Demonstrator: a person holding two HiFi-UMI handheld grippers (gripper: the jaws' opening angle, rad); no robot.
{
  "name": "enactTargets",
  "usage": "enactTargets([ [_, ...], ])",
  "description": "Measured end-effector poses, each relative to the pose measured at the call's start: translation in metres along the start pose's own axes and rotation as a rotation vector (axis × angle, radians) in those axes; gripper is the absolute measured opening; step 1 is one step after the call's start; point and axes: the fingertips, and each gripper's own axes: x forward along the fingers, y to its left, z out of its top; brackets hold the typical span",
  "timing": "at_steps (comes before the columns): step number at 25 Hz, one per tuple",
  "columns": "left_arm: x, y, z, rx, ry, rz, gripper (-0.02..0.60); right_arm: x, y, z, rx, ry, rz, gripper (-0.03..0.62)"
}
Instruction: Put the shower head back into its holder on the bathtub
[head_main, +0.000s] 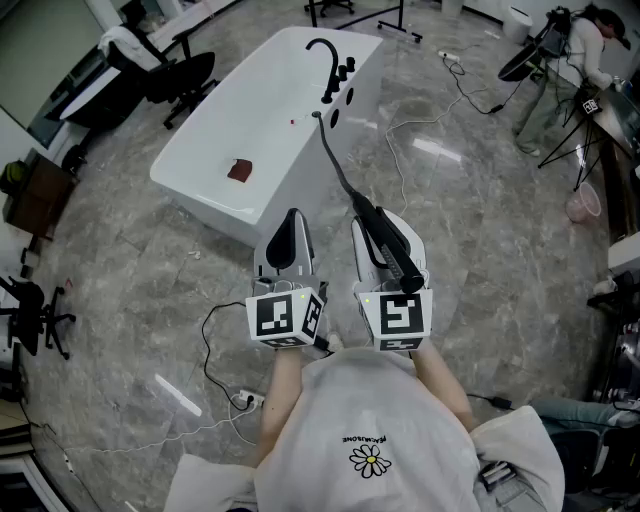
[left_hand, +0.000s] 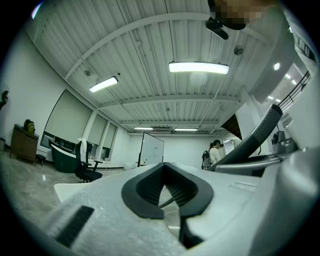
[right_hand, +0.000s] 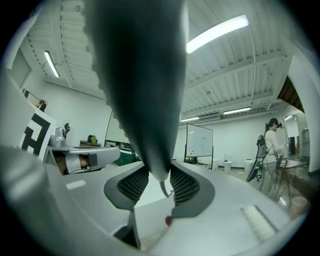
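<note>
A white bathtub (head_main: 200, 190) stands on the grey floor ahead of me, with a black curved faucet (head_main: 325, 60) and black fittings (head_main: 345, 75) at its far end. The black shower head (head_main: 390, 245) lies along my right gripper (head_main: 380, 218), whose jaws are shut on its handle. Its hose (head_main: 335, 165) runs up to the tub's rim. In the right gripper view the dark handle (right_hand: 140, 90) fills the gap of the right gripper (right_hand: 155, 185). My left gripper (head_main: 292, 218) is beside it, shut and empty; in its own view the left gripper (left_hand: 167, 192) holds nothing.
A small brown thing (head_main: 239, 170) lies inside the tub. A black office chair (head_main: 180, 80) is at the tub's far left. A person (head_main: 585, 50) stands by tripods at the upper right. Cables and a power strip (head_main: 245, 400) lie on the floor near my feet.
</note>
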Motion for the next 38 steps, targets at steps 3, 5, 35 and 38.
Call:
enactTargets([
  [3,-0.001,0.002,-0.001,-0.009,0.001,-0.001,-0.001,0.0,0.001,0.001,-0.004,-0.008,-0.006,0.135],
  [5,-0.001,0.003,-0.001,-0.012,0.001,-0.003,-0.001,0.0,0.002,0.001,-0.015,-0.009,-0.009,0.135],
  [35,0.099,0.045,-0.15,0.049,0.296,-0.223,0.103,0.06,0.033,0.022,-0.009,-0.044,-0.004,0.135],
  [38,0.132,0.051,-0.187,0.062,0.379,-0.225,0.118,0.066,0.027,0.035,0.015,-0.055,0.009,0.135],
])
